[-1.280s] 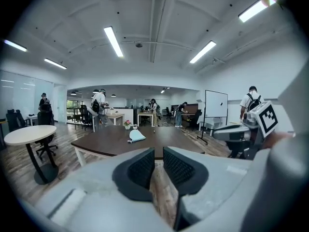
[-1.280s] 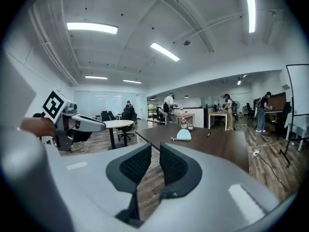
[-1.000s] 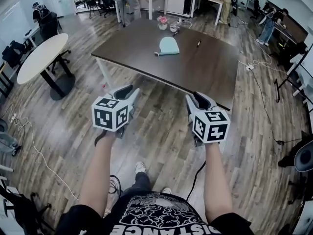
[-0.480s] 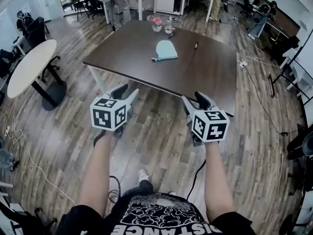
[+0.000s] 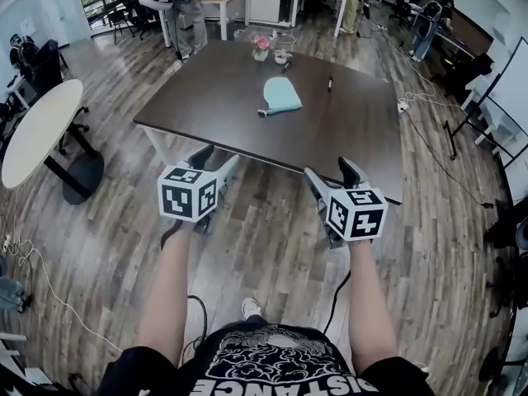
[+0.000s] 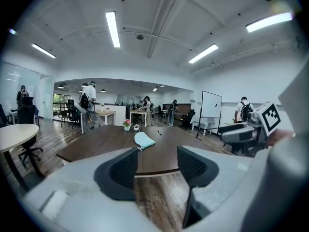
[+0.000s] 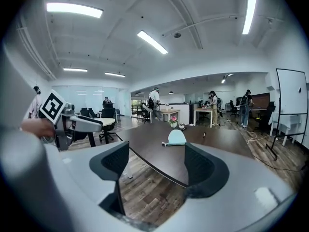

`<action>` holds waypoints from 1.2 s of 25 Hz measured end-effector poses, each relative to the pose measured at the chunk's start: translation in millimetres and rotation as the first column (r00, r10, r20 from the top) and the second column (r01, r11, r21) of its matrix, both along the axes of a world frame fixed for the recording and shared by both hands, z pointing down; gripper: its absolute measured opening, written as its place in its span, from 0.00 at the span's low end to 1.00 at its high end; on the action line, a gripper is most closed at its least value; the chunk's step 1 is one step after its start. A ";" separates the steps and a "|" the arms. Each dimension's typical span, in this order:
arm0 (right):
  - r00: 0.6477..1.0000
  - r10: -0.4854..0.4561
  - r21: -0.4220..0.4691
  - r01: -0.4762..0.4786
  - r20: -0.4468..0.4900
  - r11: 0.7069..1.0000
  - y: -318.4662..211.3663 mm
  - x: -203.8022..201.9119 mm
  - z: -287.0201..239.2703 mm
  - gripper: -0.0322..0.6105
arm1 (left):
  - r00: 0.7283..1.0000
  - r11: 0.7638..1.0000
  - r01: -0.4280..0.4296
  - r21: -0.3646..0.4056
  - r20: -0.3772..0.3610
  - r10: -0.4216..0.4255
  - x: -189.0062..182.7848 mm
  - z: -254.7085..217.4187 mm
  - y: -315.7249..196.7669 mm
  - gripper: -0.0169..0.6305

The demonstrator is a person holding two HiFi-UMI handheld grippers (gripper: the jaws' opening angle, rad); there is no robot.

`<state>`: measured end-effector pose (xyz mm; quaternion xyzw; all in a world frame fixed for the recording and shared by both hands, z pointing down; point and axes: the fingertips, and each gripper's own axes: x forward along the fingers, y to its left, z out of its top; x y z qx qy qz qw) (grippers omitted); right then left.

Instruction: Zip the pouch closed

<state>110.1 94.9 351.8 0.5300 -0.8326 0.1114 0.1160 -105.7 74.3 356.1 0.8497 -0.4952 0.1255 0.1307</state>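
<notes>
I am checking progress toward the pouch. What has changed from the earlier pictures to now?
The person has walked closer to the table. The jaws of the left gripper and the right gripper are opening, with nothing between them. Nothing was grasped. The pouch stays on the table, untouched.

The only legible print is on the person's black T-shirt (image 5: 272,361): large white capitals along the bottom edge of the head view, seemingly "DISTANC", partly cut off by the frame.
</notes>
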 end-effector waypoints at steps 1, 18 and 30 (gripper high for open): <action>1.000 0.010 0.000 -0.010 -0.001 1.000 -3.3 -1.7 0.1 0.60 | 1.000 1.000 -0.005 -0.002 -0.002 0.005 -2.3 1.2 -3.9 0.43; 0.998 0.063 0.025 -0.062 -0.014 0.998 -27.5 -18.9 0.7 0.64 | 0.999 0.999 -0.039 -0.022 0.006 0.039 -21.5 15.7 -36.8 0.46; 0.997 0.072 0.034 -0.071 -0.013 0.997 -65.3 -14.3 15.8 0.64 | 0.998 0.998 -0.050 -0.032 0.043 0.052 -14.6 27.1 -76.1 0.49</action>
